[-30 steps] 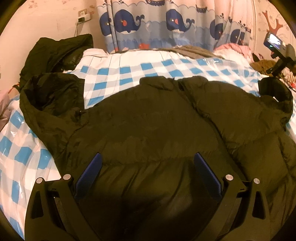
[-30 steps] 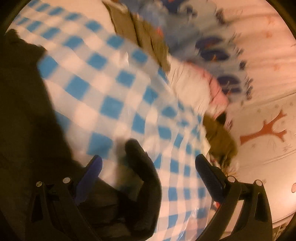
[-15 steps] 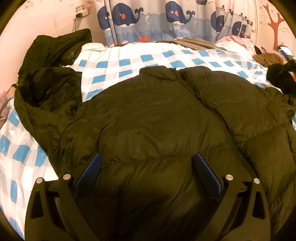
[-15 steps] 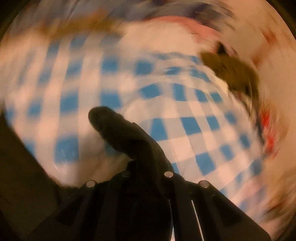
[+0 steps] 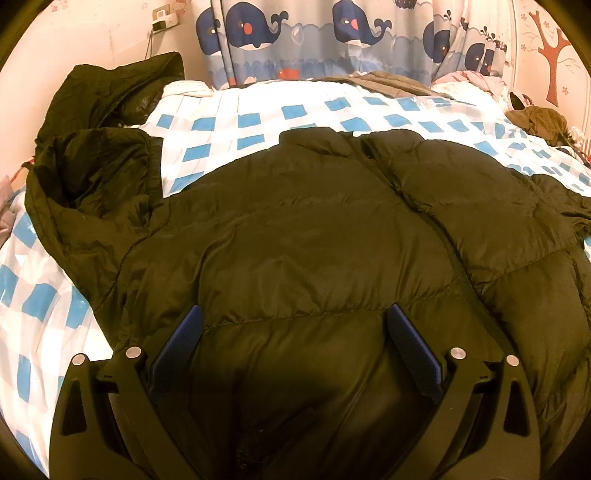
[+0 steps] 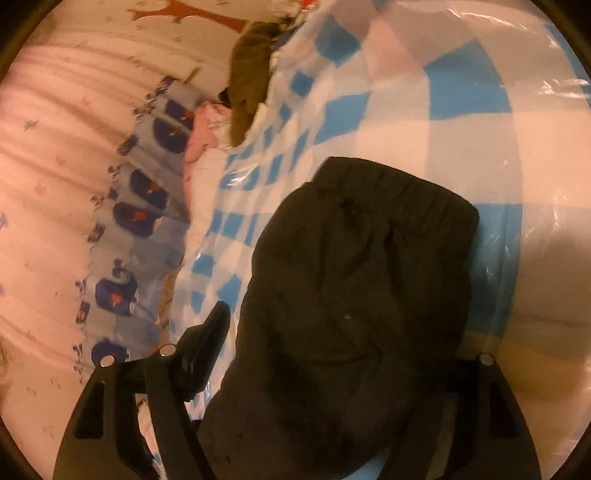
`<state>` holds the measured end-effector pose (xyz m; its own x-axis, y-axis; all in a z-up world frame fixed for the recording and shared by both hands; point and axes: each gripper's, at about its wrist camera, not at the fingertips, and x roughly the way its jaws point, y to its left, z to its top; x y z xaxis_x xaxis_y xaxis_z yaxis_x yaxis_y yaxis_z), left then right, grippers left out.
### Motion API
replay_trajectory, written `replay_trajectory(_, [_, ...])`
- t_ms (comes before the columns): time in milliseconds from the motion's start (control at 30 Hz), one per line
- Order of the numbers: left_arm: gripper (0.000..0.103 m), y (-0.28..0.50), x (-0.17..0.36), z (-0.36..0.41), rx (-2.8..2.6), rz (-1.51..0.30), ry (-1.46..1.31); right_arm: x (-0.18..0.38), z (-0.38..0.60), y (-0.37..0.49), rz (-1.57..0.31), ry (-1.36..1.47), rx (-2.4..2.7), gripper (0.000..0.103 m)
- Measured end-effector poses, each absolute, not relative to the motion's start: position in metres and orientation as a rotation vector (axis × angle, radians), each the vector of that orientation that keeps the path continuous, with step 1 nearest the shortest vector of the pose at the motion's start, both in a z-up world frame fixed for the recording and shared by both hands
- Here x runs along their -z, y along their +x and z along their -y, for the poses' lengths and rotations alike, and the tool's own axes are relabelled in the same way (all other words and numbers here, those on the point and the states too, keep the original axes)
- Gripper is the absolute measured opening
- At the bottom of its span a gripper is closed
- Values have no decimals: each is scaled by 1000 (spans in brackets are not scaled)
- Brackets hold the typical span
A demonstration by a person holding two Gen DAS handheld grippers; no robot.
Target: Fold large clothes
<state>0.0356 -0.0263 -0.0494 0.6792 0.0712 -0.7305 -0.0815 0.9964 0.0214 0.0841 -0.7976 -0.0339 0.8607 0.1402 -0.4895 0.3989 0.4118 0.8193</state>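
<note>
A large black puffer jacket (image 5: 314,229) lies front up on the blue-and-white checked bed sheet (image 5: 240,125). Its left sleeve (image 5: 92,177) lies bunched at the left. My left gripper (image 5: 295,332) hovers open just above the jacket's lower body, its blue pads apart with nothing held. In the right wrist view the jacket's other sleeve (image 6: 362,258) lies with its cuff end on the sheet (image 6: 461,85). It sits between the jaws of my right gripper (image 6: 347,332), which are opening. The left finger (image 6: 218,325) stands clear of the cloth; the sleeve hides the right finger.
A second dark garment (image 5: 110,88) is heaped at the bed's back left corner. A whale-print curtain (image 5: 332,37) hangs behind the bed. A brown garment (image 5: 539,118) and pink cloth (image 5: 469,77) lie at the back right. A wall plug (image 5: 164,22) sits high on the left.
The right gripper closed on the sleeve cuff, swung and rolled hard with it, and now its jaws stand apart again. It has left the left wrist view. The left gripper stayed put.
</note>
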Motion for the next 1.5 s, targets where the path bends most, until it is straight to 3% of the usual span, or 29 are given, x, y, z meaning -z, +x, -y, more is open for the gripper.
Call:
replay_trajectory(33, [96, 36, 50, 25, -84, -820, -17, 31, 796, 88, -538, 1134, 157, 79])
replay_trajectory(133, [96, 36, 52, 24, -83, -823, -25, 24, 796, 97, -534, 1098, 149, 79])
replay_trajectory(200, [96, 36, 52, 23, -82, -821, -32, 20, 794, 99, -508, 1073, 150, 49])
replay_trajectory(233, [96, 36, 51, 22, -82, -820, -33, 17, 792, 95, -505, 1066, 149, 12])
replay_trajectory(267, [96, 37, 51, 22, -83, -820, -34, 14, 790, 97, -493, 1075, 134, 9])
replay_trajectory(433, [96, 36, 46, 18, -83, -813, -58, -38, 759, 97, -400, 1003, 54, 9])
replay_trajectory(667, [96, 33, 34, -8, -103, -790, -199, -155, 671, 128, -249, 920, -158, 9])
replay_trajectory(800, [96, 32, 25, -18, -127, -773, -218, -217, 588, 152, -230, 844, -325, 9])
replay_trajectory(1000, [96, 24, 9, -30, -163, -720, -215, -269, 451, 178, -269, 726, -536, 9])
replay_trajectory(1267, [96, 11, -15, -56, -194, -655, -270, -250, 272, 189, -398, 599, -732, 9])
replay_trajectory(1500, [96, 1, -30, -104, -250, -612, -376, -148, 150, 182, -570, 605, -807, 9])
